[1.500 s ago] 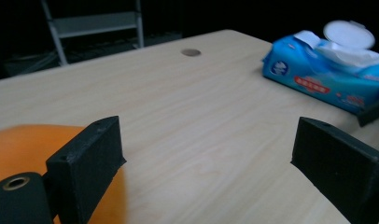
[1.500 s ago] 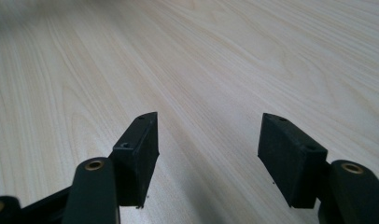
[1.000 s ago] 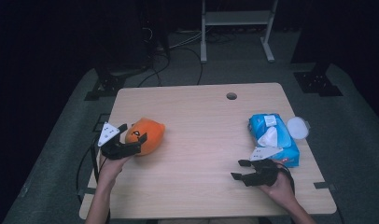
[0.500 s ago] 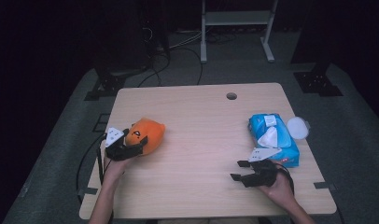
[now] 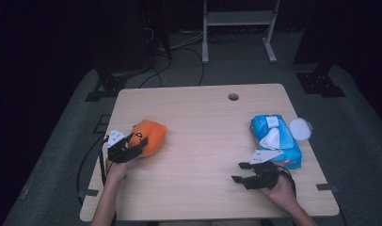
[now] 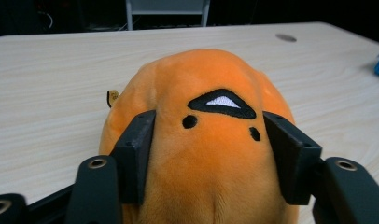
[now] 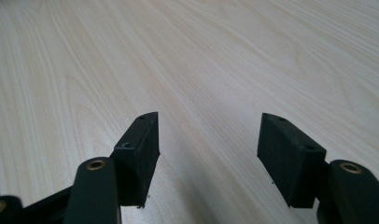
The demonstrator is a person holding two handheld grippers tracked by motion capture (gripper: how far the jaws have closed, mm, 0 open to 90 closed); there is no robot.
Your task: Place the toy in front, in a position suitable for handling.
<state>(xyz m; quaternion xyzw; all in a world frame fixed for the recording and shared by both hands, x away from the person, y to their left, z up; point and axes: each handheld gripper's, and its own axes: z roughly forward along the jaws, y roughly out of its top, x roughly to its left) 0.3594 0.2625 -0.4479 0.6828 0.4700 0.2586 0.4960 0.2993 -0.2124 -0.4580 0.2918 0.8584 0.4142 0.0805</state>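
An orange plush toy (image 5: 150, 135) with a small black-and-white stitched face lies near the table's left edge. My left gripper (image 5: 134, 144) reaches over it from the near side. In the left gripper view its jaws have just been closing, and both pads (image 6: 140, 140) now press into the sides of the plush toy (image 6: 211, 163). My right gripper (image 5: 240, 172) hovers low over bare wood at the near right. There its jaws (image 7: 208, 128) stand open with nothing between them.
A blue pack of wet wipes (image 5: 276, 140) with its flap up lies at the right, just beyond my right gripper. A white round lid (image 5: 299, 128) sits beside it at the table's right edge. The wooden table (image 5: 203, 117) has a cable hole (image 5: 233, 97) at the back.
My left gripper has come down over the orange plush toy and its jaws have closed from wide open onto the toy's sides. The right gripper has stayed put.
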